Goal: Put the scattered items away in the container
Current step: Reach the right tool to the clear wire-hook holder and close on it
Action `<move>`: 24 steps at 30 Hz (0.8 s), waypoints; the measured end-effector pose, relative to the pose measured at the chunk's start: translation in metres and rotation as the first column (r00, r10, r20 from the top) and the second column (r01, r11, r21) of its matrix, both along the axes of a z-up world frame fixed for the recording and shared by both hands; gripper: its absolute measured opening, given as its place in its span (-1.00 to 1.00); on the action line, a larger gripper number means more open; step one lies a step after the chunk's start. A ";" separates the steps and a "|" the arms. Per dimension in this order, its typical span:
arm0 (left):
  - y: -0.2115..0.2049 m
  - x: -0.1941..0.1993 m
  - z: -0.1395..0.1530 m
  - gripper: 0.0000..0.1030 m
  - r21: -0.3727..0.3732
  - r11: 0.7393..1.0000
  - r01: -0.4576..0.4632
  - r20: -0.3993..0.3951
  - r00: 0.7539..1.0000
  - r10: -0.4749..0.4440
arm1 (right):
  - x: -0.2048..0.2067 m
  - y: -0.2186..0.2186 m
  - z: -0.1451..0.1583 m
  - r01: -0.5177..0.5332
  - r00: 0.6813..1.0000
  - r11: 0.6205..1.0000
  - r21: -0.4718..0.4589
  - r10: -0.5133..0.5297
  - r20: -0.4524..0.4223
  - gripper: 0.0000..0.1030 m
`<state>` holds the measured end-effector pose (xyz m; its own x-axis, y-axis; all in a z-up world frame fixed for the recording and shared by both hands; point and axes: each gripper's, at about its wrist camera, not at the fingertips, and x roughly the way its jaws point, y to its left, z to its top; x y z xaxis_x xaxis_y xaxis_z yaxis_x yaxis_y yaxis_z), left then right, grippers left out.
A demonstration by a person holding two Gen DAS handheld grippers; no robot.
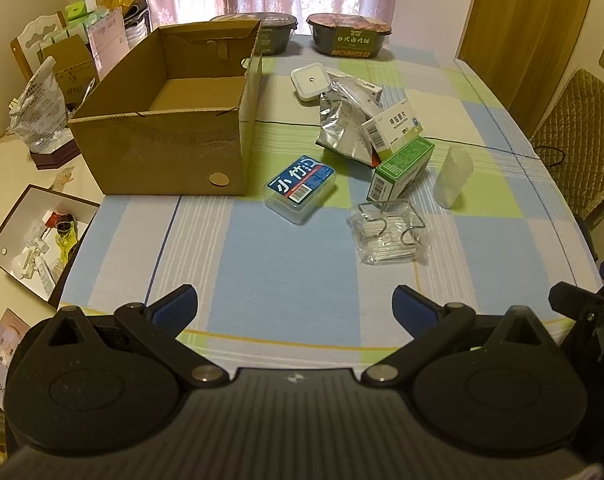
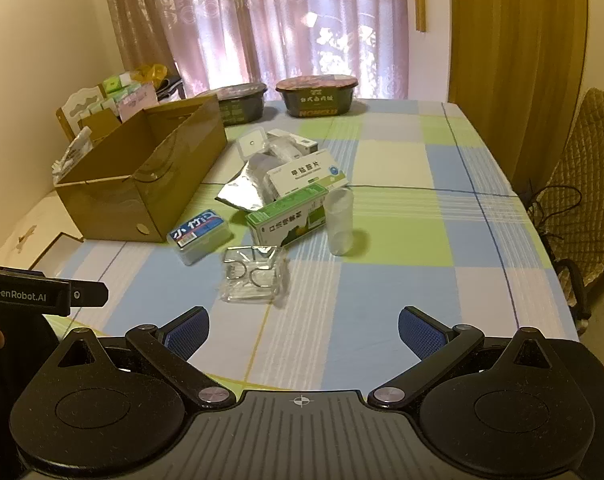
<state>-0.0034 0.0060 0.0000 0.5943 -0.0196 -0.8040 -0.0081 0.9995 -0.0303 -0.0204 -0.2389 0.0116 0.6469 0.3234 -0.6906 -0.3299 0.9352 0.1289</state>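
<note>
Beside the empty cardboard box (image 1: 169,120) on the bench (image 1: 285,272), the blue-labelled plastic case (image 1: 300,188) lies flat: light, stiff, slick, best pinched across its short sides; left claw (image 1: 295,308) and right claw (image 2: 304,330) both gape wide, holding nothing

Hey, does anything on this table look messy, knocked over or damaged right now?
Yes. A crumpled silver foil pouch lies under a white medicine box that leans askew on it, and the green box sits tilted. The cardboard box holds nothing visible.
</note>
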 end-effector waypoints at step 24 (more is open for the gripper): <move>0.022 0.034 -0.001 0.98 0.003 0.997 0.072 0.013 0.997 -0.072 | 0.032 0.033 -0.018 -0.062 0.996 0.998 0.006 0.063 -0.064 1.00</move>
